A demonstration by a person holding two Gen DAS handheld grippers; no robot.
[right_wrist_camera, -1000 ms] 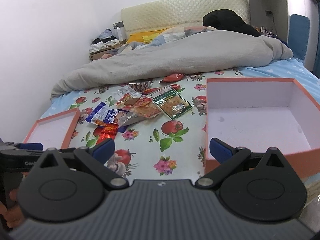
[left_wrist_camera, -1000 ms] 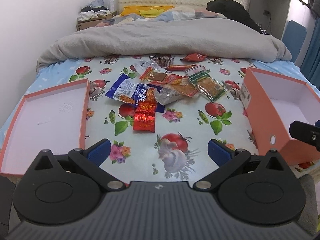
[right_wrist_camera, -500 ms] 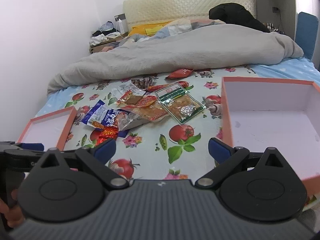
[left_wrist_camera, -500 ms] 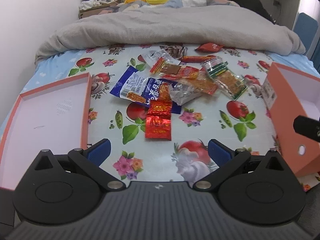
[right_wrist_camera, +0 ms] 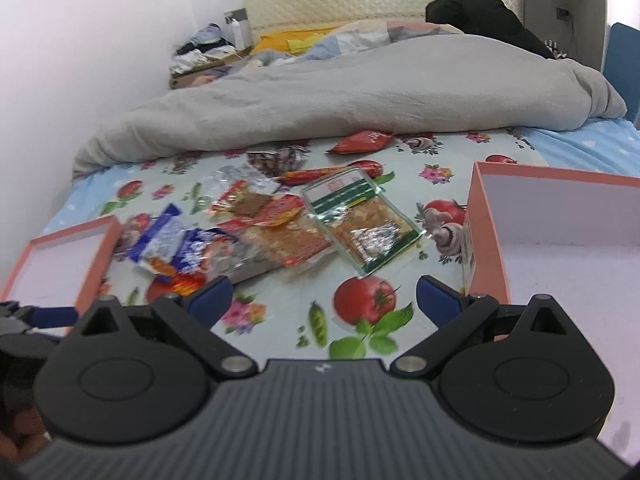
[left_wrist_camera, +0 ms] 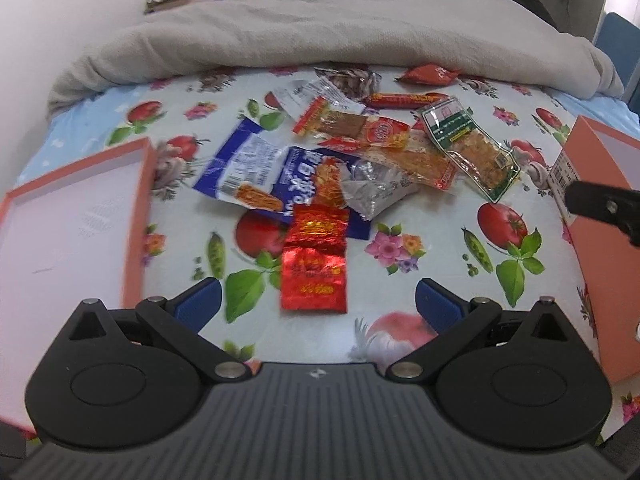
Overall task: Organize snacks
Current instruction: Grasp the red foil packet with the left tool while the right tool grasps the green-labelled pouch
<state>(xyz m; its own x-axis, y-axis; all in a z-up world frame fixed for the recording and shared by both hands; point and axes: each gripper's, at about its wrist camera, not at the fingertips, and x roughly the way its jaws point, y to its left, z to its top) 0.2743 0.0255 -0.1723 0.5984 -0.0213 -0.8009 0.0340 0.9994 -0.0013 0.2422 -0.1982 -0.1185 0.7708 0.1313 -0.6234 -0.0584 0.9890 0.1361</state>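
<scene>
Both tongs gape wide and empty: left gripper (left_wrist_camera: pixel 318 300) hangs just short of the red packet (left_wrist_camera: pixel 315 260) at the near edge of the snack pile (left_wrist_camera: pixel 360 160); right gripper (right_wrist_camera: pixel 322 294) hovers beside the orange box (right_wrist_camera: pixel 486 236).

red packet (left_wrist_camera: pixel 314 258): crinkled glossy foil | clear packet (left_wrist_camera: pixel 472 148): shiny transparent plastic | orange boxes (left_wrist_camera: pixel 138 216): matt card, white inside | sheet (left_wrist_camera: pixel 420 280): smooth printed cloth | duvet (left_wrist_camera: pixel 340 32): soft matt grey cloth | left hand-held gripper (left_wrist_camera: pixel 318 304): matt black plastic, ribbed, blue pads

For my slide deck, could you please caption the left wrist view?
Open left gripper hovers above a red foil packet at the near edge of a snack pile between two orange boxes.
</scene>
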